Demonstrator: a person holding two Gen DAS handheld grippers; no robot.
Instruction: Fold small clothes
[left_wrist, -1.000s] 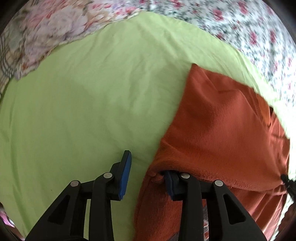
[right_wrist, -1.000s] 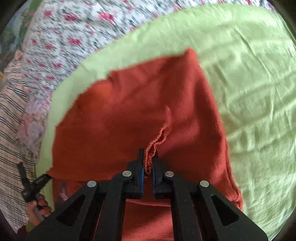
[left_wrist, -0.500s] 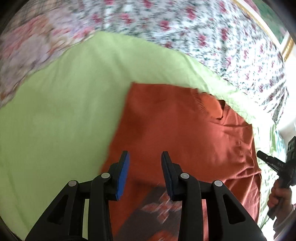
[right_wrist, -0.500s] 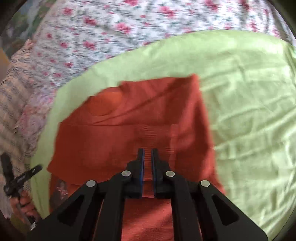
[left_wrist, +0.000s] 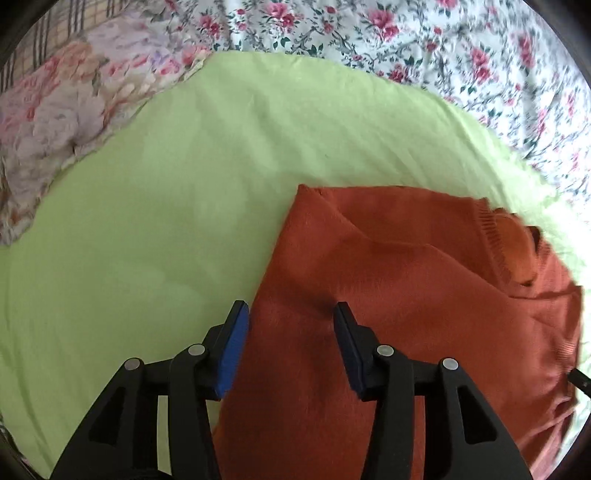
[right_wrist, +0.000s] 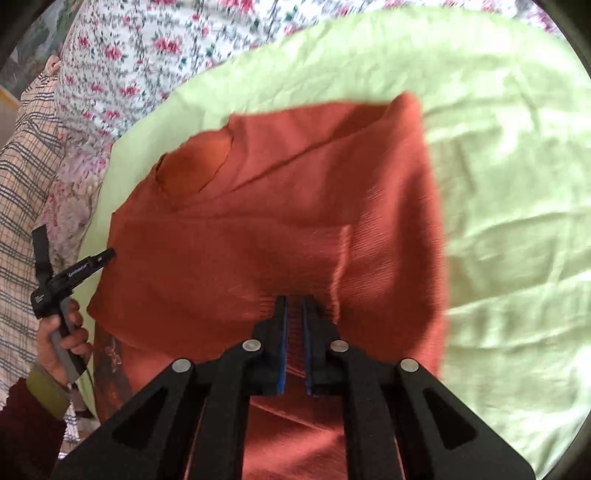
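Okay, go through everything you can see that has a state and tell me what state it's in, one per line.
Orange sweater: partly folded, lying flat on the cloth.
Green cloth: spread out, slightly wrinkled.
Left tongs: jaws opening, hovering over the sweater's edge, gripping nothing.
Right tongs: nearly shut, nothing visibly pinched.

Small white print on the left claw (right_wrist: 74, 273), perhaps illegible.

a light green sheet (left_wrist: 184, 221) lies spread over the bed, wrinkled on its right part in the right wrist view. beyond its far edge runs a white bedcover with small pink roses (left_wrist: 461, 48). a pale quilt with large faded flowers (left_wrist: 66, 110) lies at the sheet's far left corner, and a checked cloth (right_wrist: 22, 177) lies beside it.
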